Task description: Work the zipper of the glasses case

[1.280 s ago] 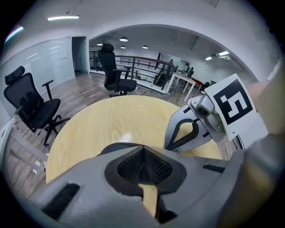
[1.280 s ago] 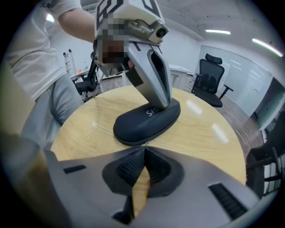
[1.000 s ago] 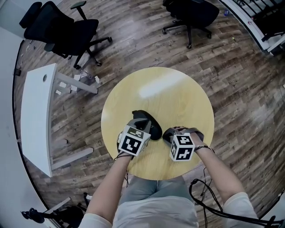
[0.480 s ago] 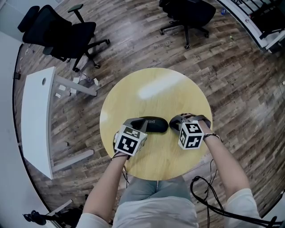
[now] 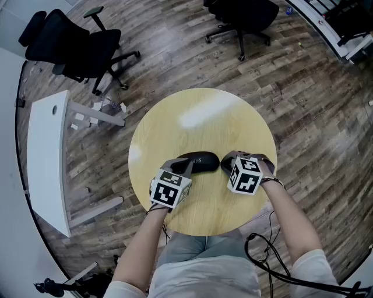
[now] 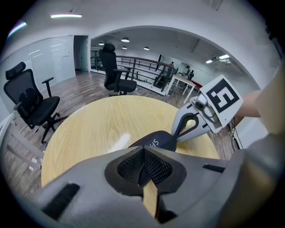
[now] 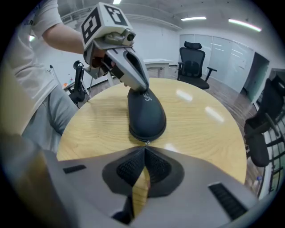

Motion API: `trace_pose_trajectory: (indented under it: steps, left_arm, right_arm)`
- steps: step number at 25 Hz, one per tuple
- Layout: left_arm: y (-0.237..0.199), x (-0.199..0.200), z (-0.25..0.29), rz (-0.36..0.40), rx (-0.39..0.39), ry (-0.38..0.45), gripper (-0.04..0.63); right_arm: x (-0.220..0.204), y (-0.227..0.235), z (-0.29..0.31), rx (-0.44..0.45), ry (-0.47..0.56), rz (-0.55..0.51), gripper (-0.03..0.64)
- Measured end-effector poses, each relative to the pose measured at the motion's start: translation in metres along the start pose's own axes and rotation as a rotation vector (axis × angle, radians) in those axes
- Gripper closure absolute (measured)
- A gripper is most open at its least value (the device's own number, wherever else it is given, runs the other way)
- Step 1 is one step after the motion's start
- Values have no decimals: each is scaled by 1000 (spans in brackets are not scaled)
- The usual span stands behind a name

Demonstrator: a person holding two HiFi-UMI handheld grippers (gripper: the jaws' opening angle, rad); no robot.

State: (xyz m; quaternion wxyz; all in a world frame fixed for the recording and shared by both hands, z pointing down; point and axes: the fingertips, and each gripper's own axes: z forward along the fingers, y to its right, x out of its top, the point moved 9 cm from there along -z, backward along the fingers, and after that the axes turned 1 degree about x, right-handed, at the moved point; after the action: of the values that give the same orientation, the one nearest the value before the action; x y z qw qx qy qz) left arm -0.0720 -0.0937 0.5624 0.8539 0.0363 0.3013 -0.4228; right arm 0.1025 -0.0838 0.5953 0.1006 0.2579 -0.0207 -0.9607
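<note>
Round wooden table (image 5: pixel 204 110): black glasses case (image 5: pixel 201 163) lying near middle. Left gripper (image 6: pixel 142 150) clamped on its left end; right gripper (image 7: pixel 144 149) pinched on zipper pull (image 7: pixel 146 143). Best: draw pull steadily along track, left gripper anchoring.

Quick tally, there were 1 glasses case (image 5: pixel 198 162), 2 grippers (left gripper (image 5: pixel 184 166), right gripper (image 5: pixel 227 162)), 1 round table (image 5: pixel 204 116), 2 black office chairs (image 5: pixel 76 41) (image 5: pixel 242 11) and 1 white desk (image 5: pixel 44 154).

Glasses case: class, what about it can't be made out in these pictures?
Head view: both ends of the glasses case sit under the left gripper and right gripper.
Left gripper view: its near end is hidden behind the fingers.
Right gripper view: the zipper pull is too small to read; the left gripper covers part of the lettering.
</note>
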Motion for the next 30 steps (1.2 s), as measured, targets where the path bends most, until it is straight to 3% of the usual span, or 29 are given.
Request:
trace_pose_trajectory:
  steps: [6,15,17,19,23,26,30]
  left_arm:
    - [-3,-3,0,-26,-10,17,586]
    - [-1,-2,2,-14,2,30,587]
    - [-3,-2,3,-6,2,37,586]
    - [-6,-4,0,-17,0,65,586]
    - [8,-10,-49,-105,33,258,588]
    - [40,-24,-113,-141,53,416,588]
    - [89,-55,-183,-145,104,515,586]
  right_arm:
    - [11,-36,15,-80,9,56,617]
    - [-8,-42,7,-227,77,233,597]
    - [-21,-49,-13,-288,161,325,581]
    - [-27,-64,-41,-348,323,429,581]
    - [-13,-107,-93,-378,620,557,589]
    - [10,-127,-124,-379,726,596,612]
    - [49,-155,-154,-360,819,621,612]
